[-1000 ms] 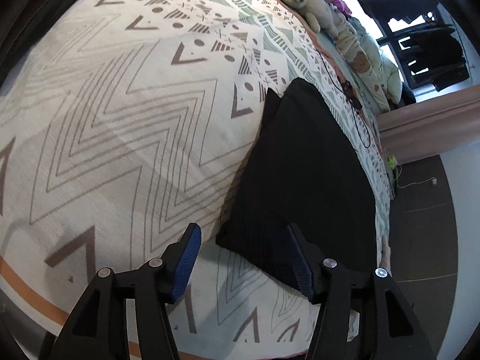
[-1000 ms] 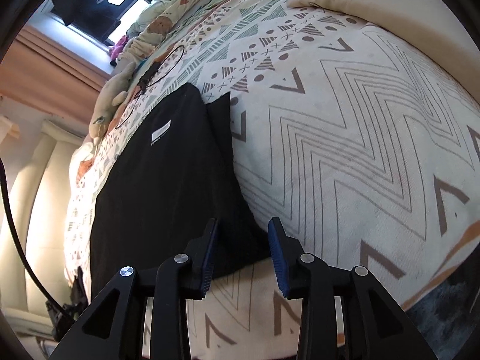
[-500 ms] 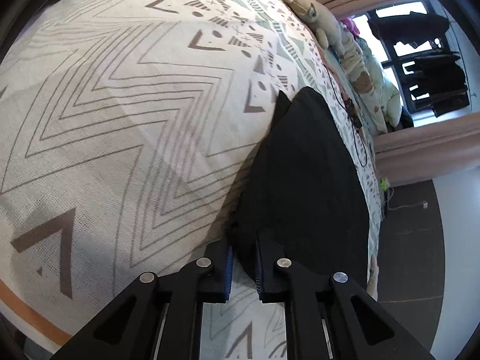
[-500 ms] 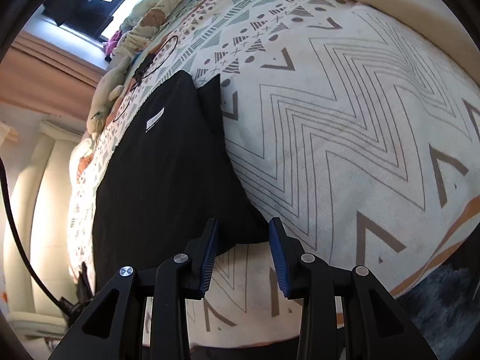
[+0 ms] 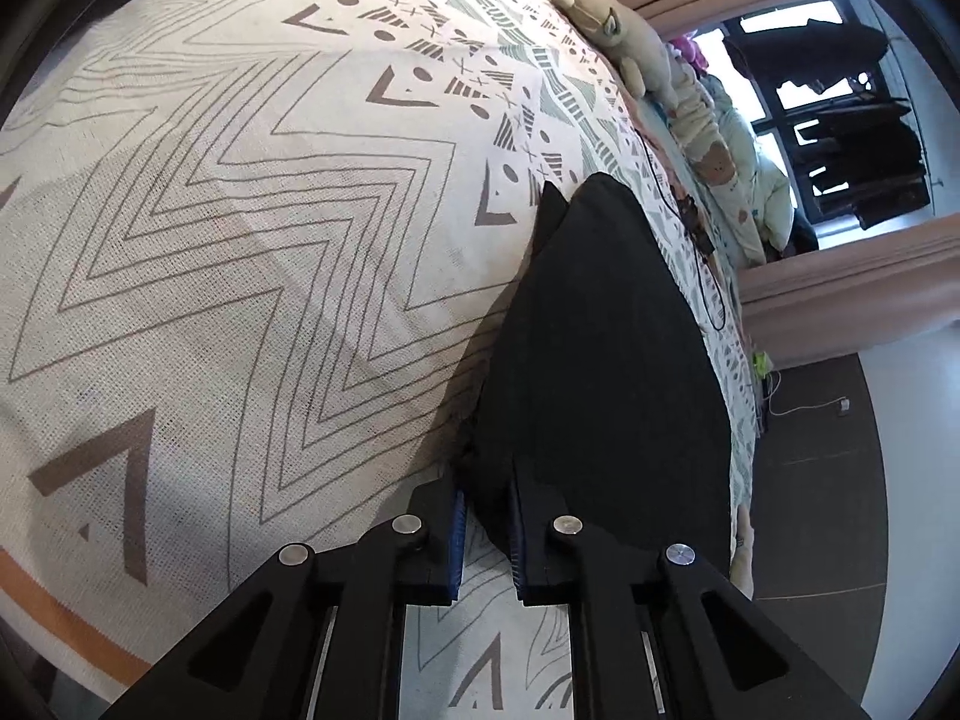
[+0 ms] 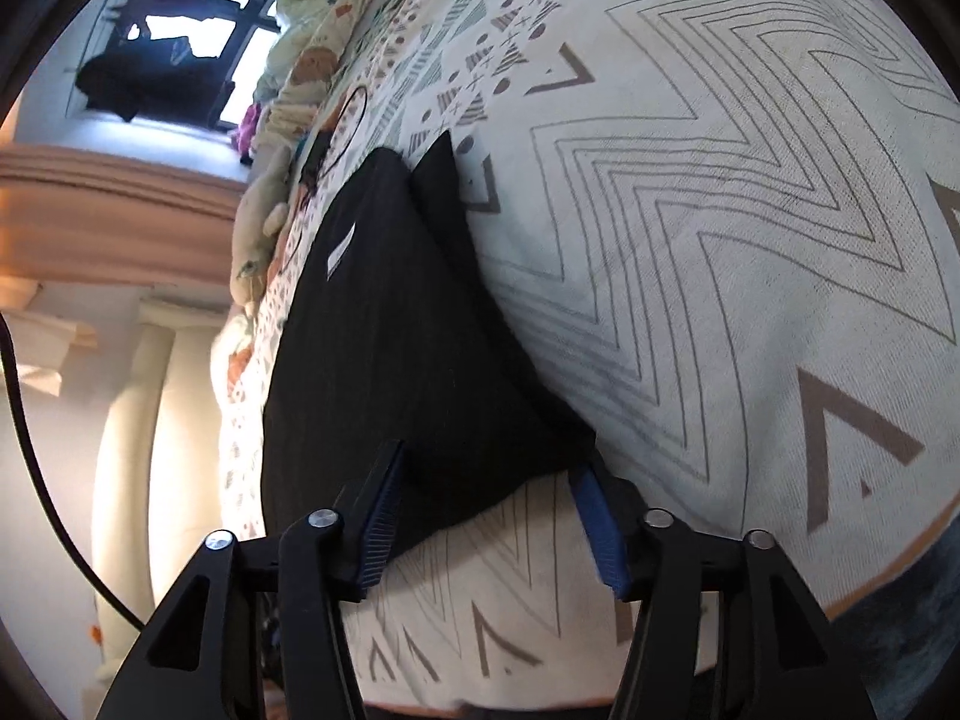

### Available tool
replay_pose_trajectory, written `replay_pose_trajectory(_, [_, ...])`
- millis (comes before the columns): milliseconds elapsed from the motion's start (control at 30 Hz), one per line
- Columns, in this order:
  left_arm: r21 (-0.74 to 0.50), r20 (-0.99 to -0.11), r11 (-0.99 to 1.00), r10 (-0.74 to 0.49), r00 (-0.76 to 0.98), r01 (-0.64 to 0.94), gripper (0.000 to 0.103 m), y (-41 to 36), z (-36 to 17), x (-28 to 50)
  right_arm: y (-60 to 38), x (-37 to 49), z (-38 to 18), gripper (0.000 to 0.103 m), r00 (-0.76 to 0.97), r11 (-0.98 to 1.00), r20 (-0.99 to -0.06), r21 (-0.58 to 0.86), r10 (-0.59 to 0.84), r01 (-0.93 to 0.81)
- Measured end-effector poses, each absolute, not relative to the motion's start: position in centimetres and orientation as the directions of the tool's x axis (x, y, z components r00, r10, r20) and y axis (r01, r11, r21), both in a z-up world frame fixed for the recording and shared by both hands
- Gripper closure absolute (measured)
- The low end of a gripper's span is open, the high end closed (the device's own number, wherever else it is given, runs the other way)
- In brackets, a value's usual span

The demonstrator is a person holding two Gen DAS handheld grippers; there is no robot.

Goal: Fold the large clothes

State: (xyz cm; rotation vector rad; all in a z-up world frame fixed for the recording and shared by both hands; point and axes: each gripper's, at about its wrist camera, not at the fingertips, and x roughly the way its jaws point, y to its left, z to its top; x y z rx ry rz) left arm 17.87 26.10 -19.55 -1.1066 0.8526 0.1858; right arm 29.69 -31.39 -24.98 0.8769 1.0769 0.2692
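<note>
On the patterned bedspread [image 5: 252,276], a black garment [image 5: 600,360] lies as a long folded strip running from the near edge of the bed toward the far end. A small white label [image 6: 340,250] shows on its upper surface in the right wrist view, and a narrower dark layer sticks out at the far end.

Left gripper [image 5: 486,528]: jaws drawn in close, pinching one near corner of the garment between the blue pads [image 5: 457,534].

Right gripper [image 6: 489,519]: jaws spread wide, straddling the other near corner; the cloth sits between the fingers, and contact with the pads cannot be told.

Along the far side of the bed: a beige plush toy [image 5: 618,30], more soft toys and bedding, and a thin black cable [image 6: 345,126] looping across the spread just beyond the garment. Beyond these, a window with dark clothes hanging [image 5: 852,138]. Dark floor beside the bed in the left wrist view.
</note>
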Motion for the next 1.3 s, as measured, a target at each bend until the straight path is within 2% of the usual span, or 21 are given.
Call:
replay_pose_trajectory(67, [-0.706,-0.683,0.479,-0.264,0.681,-0.522,0.091,25.8,-19.0,17.7,-31.7,30.1,-25.1,0.083,0.49,0.648,-0.652,0.733,0.579,0.209])
replay_pose_trajectory(100, [-0.704,-0.684,0.482,-0.262,0.681,-0.521,0.091,25.7,-18.9,17.7,-31.9,30.3,-25.0,0.09,0.495,0.638,-0.636,0.745,0.592,0.195])
replay_pose_trajectory(333, [-0.722,-0.67,0.467,-0.288,0.685,-0.51,0.091,24.3,-18.7,16.3,-33.1,31.4,-23.8,0.095,0.532,0.649,-0.634,0.736,0.561,0.192])
replay_pose_trajectory(467, [-0.744,-0.656,0.419,-0.307,0.69,-0.521,0.089,24.2,-19.3,15.4,-33.7,31.7,-23.0,0.095,0.545,0.676,-0.653,0.71,0.526,0.198])
replay_pose_trajectory(533, [-0.761,-0.643,0.377,-0.33,0.691,-0.528,0.081,24.5,-19.9,15.2,-33.7,31.7,-22.6,0.096,0.546,0.689,-0.662,0.697,0.513,0.199])
replay_pose_trajectory(600, [-0.779,-0.624,0.345,-0.343,0.702,-0.524,0.048,24.7,-20.3,15.2,-33.8,31.7,-22.4,0.095,0.541,0.705,-0.672,0.684,0.506,0.19])
replay_pose_trajectory(667, [-0.785,-0.617,0.333,-0.336,0.712,-0.523,0.039,24.7,-20.3,15.3,-33.8,31.6,-21.9,0.095,0.539,0.728,-0.687,0.661,0.487,0.185])
replay_pose_trajectory(800, [-0.808,-0.587,0.322,-0.372,0.72,-0.493,0.039,24.4,-20.3,16.8,-34.2,31.2,-20.5,0.094,0.557,0.772,-0.714,0.606,0.423,0.19])
replay_pose_trajectory(1000, [-0.787,-0.616,0.319,-0.369,0.696,-0.528,0.039,24.2,-20.5,18.2,-33.2,30.8,-16.2,0.094,0.609,0.802,-0.693,0.578,0.386,0.149])
replay_pose_trajectory(1033, [-0.782,-0.623,0.322,-0.373,0.688,-0.534,0.039,24.2,-20.6,18.4,-32.7,30.7,-15.3,0.092,0.622,0.814,-0.688,0.564,0.374,0.135])
replay_pose_trajectory(1133, [-0.781,-0.624,0.308,-0.39,0.677,-0.543,0.039,24.4,-21.2,18.4,-31.0,30.7,-13.5,0.067,0.643,0.826,-0.668,0.556,0.374,0.097])
replay_pose_trajectory(1300, [-0.789,-0.614,0.294,-0.403,0.678,-0.54,0.039,24.5,-21.6,18.1,-27.3,30.9,-12.8,0.067,0.612,0.808,-0.646,0.589,0.457,0.017])
